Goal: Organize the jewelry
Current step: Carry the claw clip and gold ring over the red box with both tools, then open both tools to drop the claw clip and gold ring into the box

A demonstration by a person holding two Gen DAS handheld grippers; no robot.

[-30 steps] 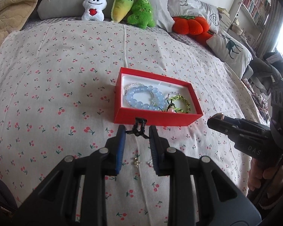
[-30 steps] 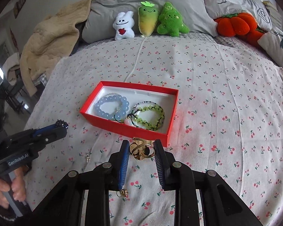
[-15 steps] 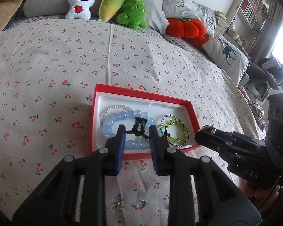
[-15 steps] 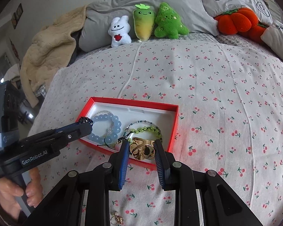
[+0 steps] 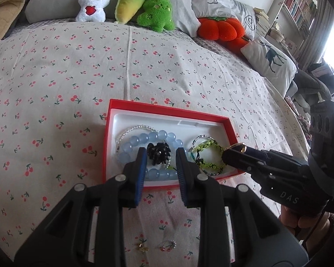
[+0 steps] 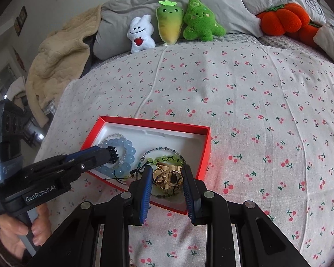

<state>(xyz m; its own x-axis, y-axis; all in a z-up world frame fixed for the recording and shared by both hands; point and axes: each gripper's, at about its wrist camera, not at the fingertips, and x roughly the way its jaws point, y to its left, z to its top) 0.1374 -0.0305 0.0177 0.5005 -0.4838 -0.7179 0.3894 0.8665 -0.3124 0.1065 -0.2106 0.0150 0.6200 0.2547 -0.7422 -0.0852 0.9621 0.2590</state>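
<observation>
Both pairs of tongs hang over the bed [image 5: 144,66], poised above the red box [image 5: 167,111] directly beneath them. Left tongs [image 5: 161,155] grip a black hair claw [image 5: 159,155] over the blue bead bracelet [image 5: 131,149]; right tongs [image 6: 165,175] clamp a gold hair clip [image 6: 168,176] above the green bracelet [image 6: 164,159]. This looks like the drop-in step: next, release both inside the walls. Two small rings [image 5: 167,244] wait behind the left tongs.
</observation>
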